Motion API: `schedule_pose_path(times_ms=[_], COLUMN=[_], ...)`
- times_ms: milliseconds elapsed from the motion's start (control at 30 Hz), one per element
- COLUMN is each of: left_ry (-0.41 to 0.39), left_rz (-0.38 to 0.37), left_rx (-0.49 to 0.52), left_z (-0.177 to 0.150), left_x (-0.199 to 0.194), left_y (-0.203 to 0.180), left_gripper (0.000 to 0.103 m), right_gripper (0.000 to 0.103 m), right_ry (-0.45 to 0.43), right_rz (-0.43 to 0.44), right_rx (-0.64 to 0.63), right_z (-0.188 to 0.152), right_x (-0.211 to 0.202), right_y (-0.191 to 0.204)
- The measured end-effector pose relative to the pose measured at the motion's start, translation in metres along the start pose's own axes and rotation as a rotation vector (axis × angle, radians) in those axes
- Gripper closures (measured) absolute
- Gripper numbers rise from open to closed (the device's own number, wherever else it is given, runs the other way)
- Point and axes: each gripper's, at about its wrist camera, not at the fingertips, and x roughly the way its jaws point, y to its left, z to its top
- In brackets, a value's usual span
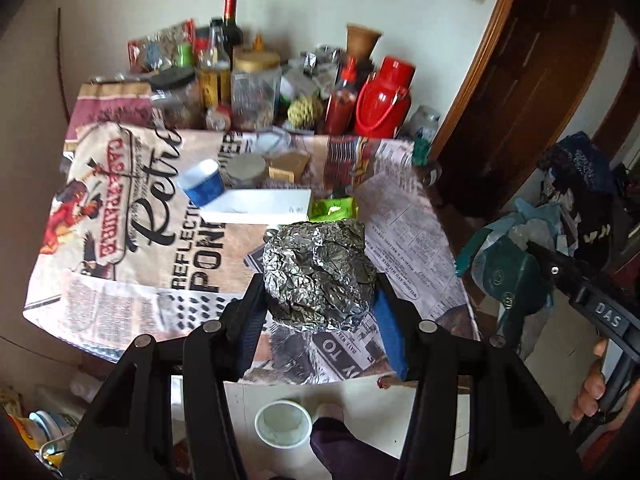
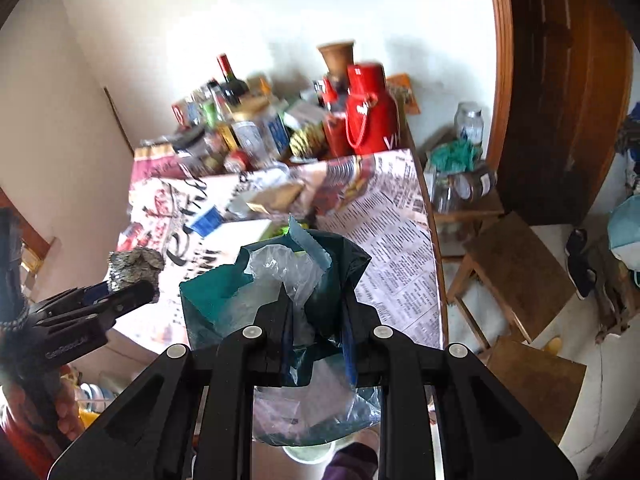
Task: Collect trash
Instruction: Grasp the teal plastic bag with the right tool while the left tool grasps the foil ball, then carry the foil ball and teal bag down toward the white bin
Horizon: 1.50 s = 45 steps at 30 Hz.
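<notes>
A crumpled ball of aluminium foil [image 1: 320, 276] sits between the fingers of my left gripper [image 1: 320, 285], which is shut on it and holds it above the near part of the table. From the right wrist view the same foil ball [image 2: 136, 264] shows at the tip of the left gripper [image 2: 134, 292]. My right gripper [image 2: 318, 296] is shut on the rim of a teal bag [image 2: 216, 300] with clear plastic [image 2: 280, 268] inside. The bag [image 1: 504, 264] hangs beside the table's right edge. A blue-and-white paper cup [image 1: 202, 184], a white box [image 1: 260, 204] and a green wrapper [image 1: 334, 208] lie on the table.
A printed cloth [image 1: 140, 240] covers the table. Bottles, jars and a red flask [image 1: 384, 96] crowd its far end. A white cup [image 1: 283, 424] stands on the floor below. Wooden stools [image 2: 520, 272] and a dark door [image 2: 560, 80] are to the right.
</notes>
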Motion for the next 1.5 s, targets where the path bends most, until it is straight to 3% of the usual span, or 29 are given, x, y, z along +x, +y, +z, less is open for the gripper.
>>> schedule_pose_path(times_ms=[200, 433, 767, 1000, 1167, 1333, 1500], left_ry=[-0.126, -0.206, -0.134, -0.030, 0.033, 0.121, 0.257], left_rz=[-0.020, -0.040, -0.066, -0.062, -0.065, -0.027, -0.013], left_rx=[0.067, 0.087, 0.121, 0.098, 0.057, 0.047, 0.015], left_z=[-0.035, -0.092, -0.163, -0.194, -0.209, -0.234, -0.284], left_x=[-0.079, -0.149, -0.178, -0.152, -0.117, -0.051, 0.032], left_y=[0.021, 0.052, 0.079, 0.085, 0.084, 0.085, 0.089], left_gripper=[0.052, 0.052, 0.052, 0.052, 0.052, 0.052, 0.052], right_gripper=[0.085, 0.085, 0.085, 0.085, 0.085, 0.085, 0.085], right_ry=[-0.086, -0.115, -0.047, 0.035, 0.155, 0.261, 0.365], right_rz=[-0.031, -0.060, -0.080, -0.080, -0.072, -0.083, -0.087], right_rx=[0.016, 0.058, 0.091, 0.085, 0.110, 0.132, 0.159], right_z=[-0.037, -0.096, -0.159, -0.189, -0.217, -0.250, -0.297], right_x=[-0.041, -0.074, -0.090, -0.068, -0.017, 0.048, 0.112], right_y=[0.048, 0.095, 0.134, 0.135, 0.117, 0.092, 0.062])
